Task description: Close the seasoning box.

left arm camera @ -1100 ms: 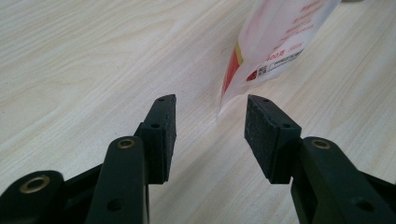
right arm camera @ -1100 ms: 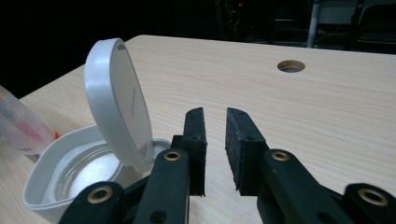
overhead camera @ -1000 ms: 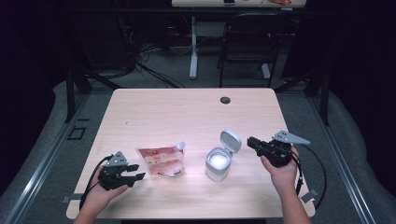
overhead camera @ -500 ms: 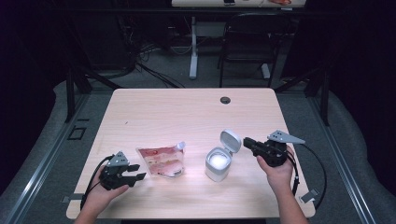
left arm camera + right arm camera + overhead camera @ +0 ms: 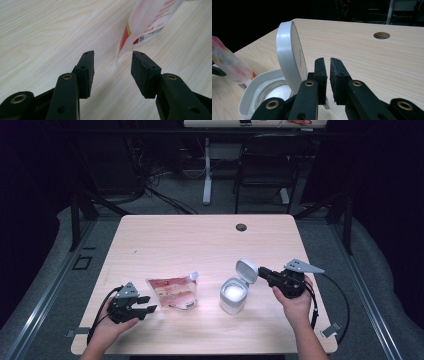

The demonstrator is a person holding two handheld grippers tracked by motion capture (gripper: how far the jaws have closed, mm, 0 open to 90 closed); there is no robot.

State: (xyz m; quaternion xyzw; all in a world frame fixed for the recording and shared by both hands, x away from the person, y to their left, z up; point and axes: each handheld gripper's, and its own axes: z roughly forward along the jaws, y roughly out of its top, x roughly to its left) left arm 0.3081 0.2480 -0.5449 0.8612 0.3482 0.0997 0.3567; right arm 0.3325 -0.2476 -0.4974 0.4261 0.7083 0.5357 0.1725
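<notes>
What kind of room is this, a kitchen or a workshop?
Probably a lab or recording room: a bare wooden table with a cable hole, loose cables on the dark floor, and desk legs behind.

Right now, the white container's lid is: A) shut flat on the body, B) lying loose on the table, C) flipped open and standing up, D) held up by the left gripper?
C: the lid stands upright off the white container, with white contents showing inside.

On the table (image 5: 200, 240), the pouch (image 5: 174, 292) lies just ahead of the left claw (image 5: 145, 304), to its right. The open container (image 5: 233, 296) stands left of the right claw (image 5: 262, 271), its raised lid (image 5: 246, 270) just beside the claw tips.
</notes>
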